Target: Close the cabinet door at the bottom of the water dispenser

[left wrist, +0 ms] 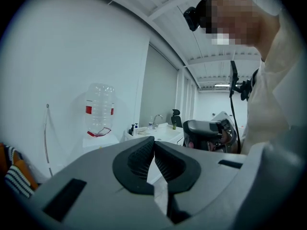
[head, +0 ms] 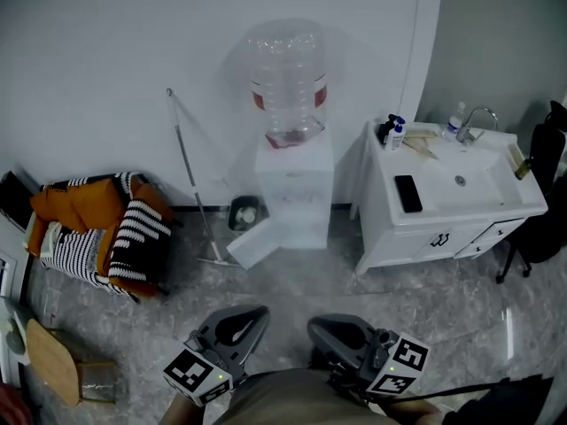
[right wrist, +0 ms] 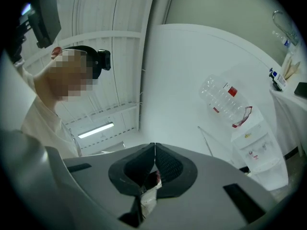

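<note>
The white water dispenser (head: 295, 184) stands against the back wall with an empty clear bottle (head: 288, 78) on top. Its bottom cabinet door (head: 260, 243) hangs open, swung out to the left over the floor. My left gripper (head: 257, 313) and right gripper (head: 317, 329) are low in the head view, well short of the dispenser, both shut and holding nothing. The left gripper view shows its shut jaws (left wrist: 154, 141), with the dispenser (left wrist: 100, 140) far off to the left. In the right gripper view the jaws (right wrist: 154, 145) meet at the tips and the dispenser (right wrist: 256, 145) appears tilted at the right.
A mop (head: 190, 175) leans on the wall left of the dispenser, with a small bin (head: 245, 212) beside it. A white sink cabinet (head: 416, 237) stands to the right and carries a phone (head: 407, 193). A chair with striped and orange cushions (head: 102, 224) is at the left.
</note>
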The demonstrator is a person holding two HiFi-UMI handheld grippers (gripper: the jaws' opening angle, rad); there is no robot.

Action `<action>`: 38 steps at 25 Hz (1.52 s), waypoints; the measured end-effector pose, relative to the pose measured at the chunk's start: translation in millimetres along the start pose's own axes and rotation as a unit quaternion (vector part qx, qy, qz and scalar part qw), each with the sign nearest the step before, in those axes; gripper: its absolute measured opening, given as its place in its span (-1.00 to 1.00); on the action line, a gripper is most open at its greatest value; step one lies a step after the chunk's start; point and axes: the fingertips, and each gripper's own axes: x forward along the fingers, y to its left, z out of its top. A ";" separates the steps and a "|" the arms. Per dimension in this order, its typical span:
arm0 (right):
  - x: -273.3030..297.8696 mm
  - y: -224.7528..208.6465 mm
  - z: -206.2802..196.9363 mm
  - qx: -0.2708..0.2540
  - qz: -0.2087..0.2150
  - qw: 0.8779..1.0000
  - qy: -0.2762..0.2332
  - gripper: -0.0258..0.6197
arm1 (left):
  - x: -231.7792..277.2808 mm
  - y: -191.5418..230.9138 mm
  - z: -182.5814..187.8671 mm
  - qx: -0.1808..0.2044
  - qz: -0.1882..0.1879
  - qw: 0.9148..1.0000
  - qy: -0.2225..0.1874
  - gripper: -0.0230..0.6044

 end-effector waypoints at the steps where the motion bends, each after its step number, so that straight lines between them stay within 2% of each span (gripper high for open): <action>1: -2.0 -4.3 3.7 -0.001 0.004 1.000 0.001 -0.86 | 4.8 -0.2 1.2 0.003 0.006 1.000 0.003 -0.95; 4: -8.4 -15.4 10.9 -0.004 0.014 1.000 0.007 -0.86 | 18.0 -0.6 3.0 0.015 0.020 1.000 0.008 -0.94; 10: -17.5 -37.2 19.9 0.009 0.013 1.000 0.007 -0.86 | 35.1 12.9 -4.9 0.006 0.048 0.998 0.033 -0.94; 18: -14.0 -53.2 22.1 0.003 0.004 1.000 0.020 -0.86 | 49.6 31.9 -4.9 0.000 0.057 0.998 0.025 -0.94; 21: -7.7 -61.9 22.3 0.000 -0.005 1.000 0.022 -0.86 | 51.1 45.8 -14.8 0.010 0.058 0.997 0.044 -0.94; 24: 3.1 -72.4 22.5 -0.004 -0.014 1.000 0.027 -0.86 | 58.1 61.2 -13.9 0.010 0.053 0.998 0.022 -0.94; 29: 28.6 -86.0 20.6 -0.008 -0.024 0.999 0.036 -0.86 | 65.9 88.3 -13.9 0.017 0.037 0.999 0.020 -0.94; 34: 58.5 -98.2 16.9 -0.008 -0.030 0.999 0.044 -0.86 | 64.2 127.5 -15.2 0.009 0.048 0.999 0.020 -0.94; 38: 84.7 -110.9 15.5 -0.008 -0.036 0.998 0.048 -0.86 | 64.2 157.5 -20.5 0.019 0.048 0.998 0.028 -0.94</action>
